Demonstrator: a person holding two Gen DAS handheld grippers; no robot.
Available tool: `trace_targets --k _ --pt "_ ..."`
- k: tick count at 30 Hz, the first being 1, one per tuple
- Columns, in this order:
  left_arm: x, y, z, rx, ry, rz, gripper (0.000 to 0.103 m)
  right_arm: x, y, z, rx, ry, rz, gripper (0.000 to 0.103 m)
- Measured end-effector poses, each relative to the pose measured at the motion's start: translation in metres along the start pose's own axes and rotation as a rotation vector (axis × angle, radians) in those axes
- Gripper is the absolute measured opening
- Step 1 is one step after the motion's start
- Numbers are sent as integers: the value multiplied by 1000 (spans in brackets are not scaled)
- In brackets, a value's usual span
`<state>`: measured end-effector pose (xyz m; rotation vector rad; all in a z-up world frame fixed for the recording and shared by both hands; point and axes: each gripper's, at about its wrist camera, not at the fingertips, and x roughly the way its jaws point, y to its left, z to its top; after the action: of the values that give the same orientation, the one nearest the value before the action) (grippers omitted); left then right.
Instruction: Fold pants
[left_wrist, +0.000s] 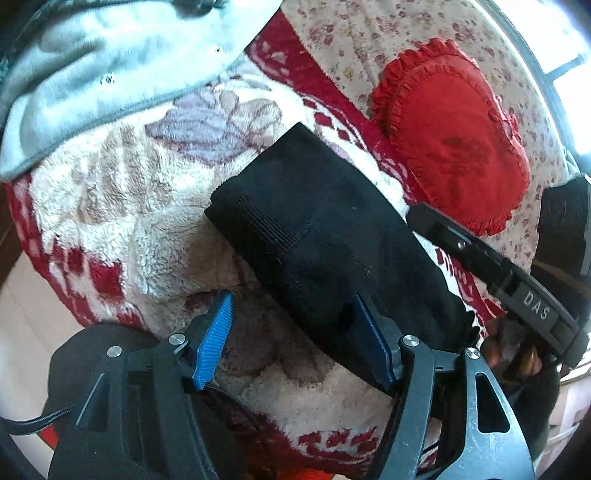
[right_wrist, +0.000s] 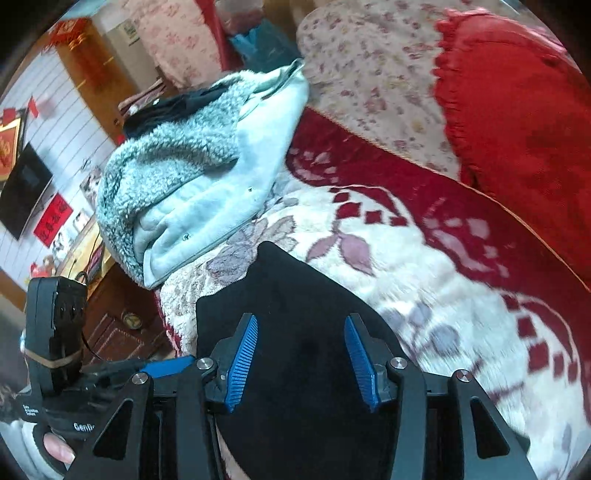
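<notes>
The black pants (left_wrist: 317, 243) lie folded into a compact oblong on a fluffy cream and red floral blanket (left_wrist: 122, 206). My left gripper (left_wrist: 295, 314) is open just above the near end of the pants, its right blue pad (left_wrist: 373, 339) over the fabric, its left pad (left_wrist: 216, 332) over the blanket. In the right wrist view the pants (right_wrist: 295, 302) lie under my open right gripper (right_wrist: 301, 360), both blue fingers hovering over the black cloth, holding nothing. The right gripper's body (left_wrist: 517, 273) shows at the right of the left wrist view.
A pale grey fleece jacket (right_wrist: 192, 173) lies on the blanket beyond the pants. A red frilled cushion (left_wrist: 454, 133) rests on a floral sheet (left_wrist: 369, 33) at the right. Wooden furniture (right_wrist: 122, 325) and a dark screen (right_wrist: 26, 188) stand off the bed's left side.
</notes>
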<state>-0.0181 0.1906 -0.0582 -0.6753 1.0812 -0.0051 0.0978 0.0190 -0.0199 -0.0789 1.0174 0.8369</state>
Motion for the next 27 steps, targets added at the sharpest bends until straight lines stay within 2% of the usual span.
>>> trace_targets --k 4,6,12,18,21,27 --pt "10 -1 6 -21 24 -34 67 16 -2 12 -32 31 -20 49" --pt "13 -3 8 -24 18 -41 73 25 -3 19 -52 52 -17 50" --pt "18 -3 10 -32 -5 -54 81 51 1 35 -125 103 -25 52" --pt "23 -13 3 27 -44 -37 92 86 8 48 -233 208 -29 57" --pt "25 -14 2 47 -54 -38 94 100 14 49 -280 258 -14 58" --pt "25 -9 5 45 -57 -82 97 114 17 53 -280 265 9 58"
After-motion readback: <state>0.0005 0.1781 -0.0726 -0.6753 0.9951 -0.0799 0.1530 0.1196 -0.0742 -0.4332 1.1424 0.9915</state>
